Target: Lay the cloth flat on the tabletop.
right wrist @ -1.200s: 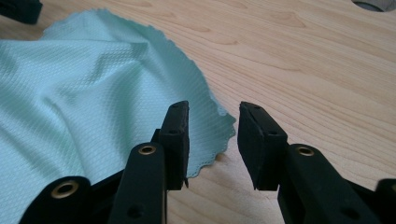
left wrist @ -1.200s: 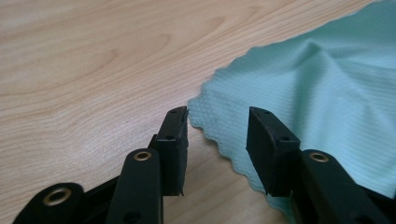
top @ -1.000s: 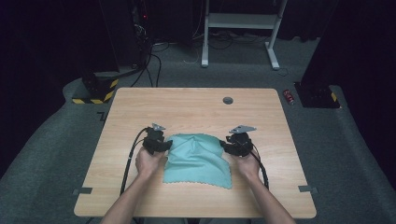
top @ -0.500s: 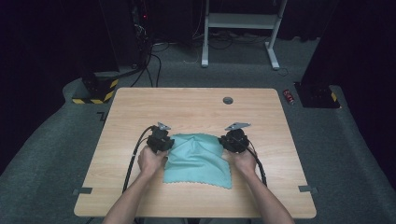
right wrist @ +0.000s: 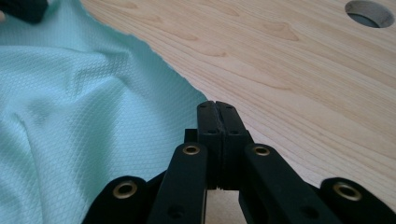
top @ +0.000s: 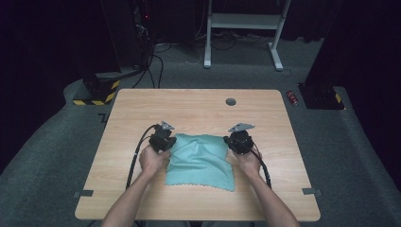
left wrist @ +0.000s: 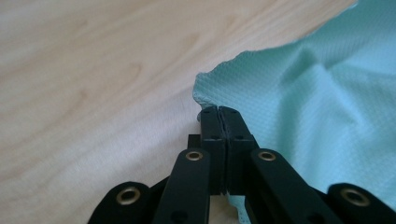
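A teal cloth (top: pixel 201 161) lies on the wooden table (top: pixel 189 109), its far edge rumpled into folds. My left gripper (top: pixel 166 142) is at the cloth's far left corner. In the left gripper view its jaws (left wrist: pixel 219 112) are shut with the cloth (left wrist: pixel 317 93) corner pinched between them. My right gripper (top: pixel 234 142) is at the far right corner. There the jaws (right wrist: pixel 215 106) are shut at the edge of the cloth (right wrist: pixel 84 102). The other gripper (right wrist: pixel 23 9) shows at the top left of the right gripper view.
A round cable hole (top: pixel 231 101) sits in the table beyond the cloth, also seen as the hole (right wrist: pixel 369 11) in the right gripper view. On the floor are a red can (top: pixel 293 98), a black-and-yellow striped block (top: pixel 97 97) and a white desk frame (top: pixel 241 28).
Both grippers have shifted a little inward toward each other and slightly away from the person. The cloth's far edge has gathered into folds between them.
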The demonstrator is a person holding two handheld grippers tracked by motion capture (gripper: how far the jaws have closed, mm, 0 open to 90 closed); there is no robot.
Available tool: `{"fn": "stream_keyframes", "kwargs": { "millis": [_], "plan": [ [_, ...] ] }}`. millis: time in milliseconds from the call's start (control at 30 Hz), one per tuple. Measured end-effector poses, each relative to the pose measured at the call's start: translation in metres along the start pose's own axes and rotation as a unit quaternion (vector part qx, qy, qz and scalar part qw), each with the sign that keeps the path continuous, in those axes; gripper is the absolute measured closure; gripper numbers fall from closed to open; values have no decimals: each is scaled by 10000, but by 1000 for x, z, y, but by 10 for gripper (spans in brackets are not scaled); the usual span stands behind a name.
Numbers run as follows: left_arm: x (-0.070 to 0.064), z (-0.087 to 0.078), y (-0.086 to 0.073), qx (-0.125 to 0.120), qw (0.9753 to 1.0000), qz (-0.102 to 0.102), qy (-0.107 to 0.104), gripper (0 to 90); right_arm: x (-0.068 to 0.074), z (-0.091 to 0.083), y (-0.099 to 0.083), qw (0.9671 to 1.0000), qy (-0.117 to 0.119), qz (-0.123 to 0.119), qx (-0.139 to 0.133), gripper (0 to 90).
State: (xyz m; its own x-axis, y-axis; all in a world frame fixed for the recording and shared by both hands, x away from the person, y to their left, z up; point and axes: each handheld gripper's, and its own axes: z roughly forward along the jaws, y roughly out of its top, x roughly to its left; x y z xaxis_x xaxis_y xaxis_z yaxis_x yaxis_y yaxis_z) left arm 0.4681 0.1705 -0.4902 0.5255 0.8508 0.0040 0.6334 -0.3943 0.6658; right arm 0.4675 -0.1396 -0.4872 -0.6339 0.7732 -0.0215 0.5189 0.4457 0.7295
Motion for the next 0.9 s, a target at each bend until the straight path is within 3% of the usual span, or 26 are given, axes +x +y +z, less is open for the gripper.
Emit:
{"fn": "stream_keyframes", "kwargs": {
  "millis": [133,367,500,700,900],
  "plan": [
    [2,-1,9,-20,10000,33,-3,889,-4,-3,0,10000,-53,58,-8,900],
    [3,13,16,49,10000,13,76,889,-13,-3,8,9996,-278,-19,45,900],
    [4,20,18,42,9999,5,165,888,-18,6,10,9993,-351,53,152,900],
    [7,23,23,-28,9988,60,489,886,-20,16,14,9986,-507,112,77,900],
    [8,33,21,164,9982,9,582,869,-22,31,16,9976,-620,183,232,899]
  ]
}}
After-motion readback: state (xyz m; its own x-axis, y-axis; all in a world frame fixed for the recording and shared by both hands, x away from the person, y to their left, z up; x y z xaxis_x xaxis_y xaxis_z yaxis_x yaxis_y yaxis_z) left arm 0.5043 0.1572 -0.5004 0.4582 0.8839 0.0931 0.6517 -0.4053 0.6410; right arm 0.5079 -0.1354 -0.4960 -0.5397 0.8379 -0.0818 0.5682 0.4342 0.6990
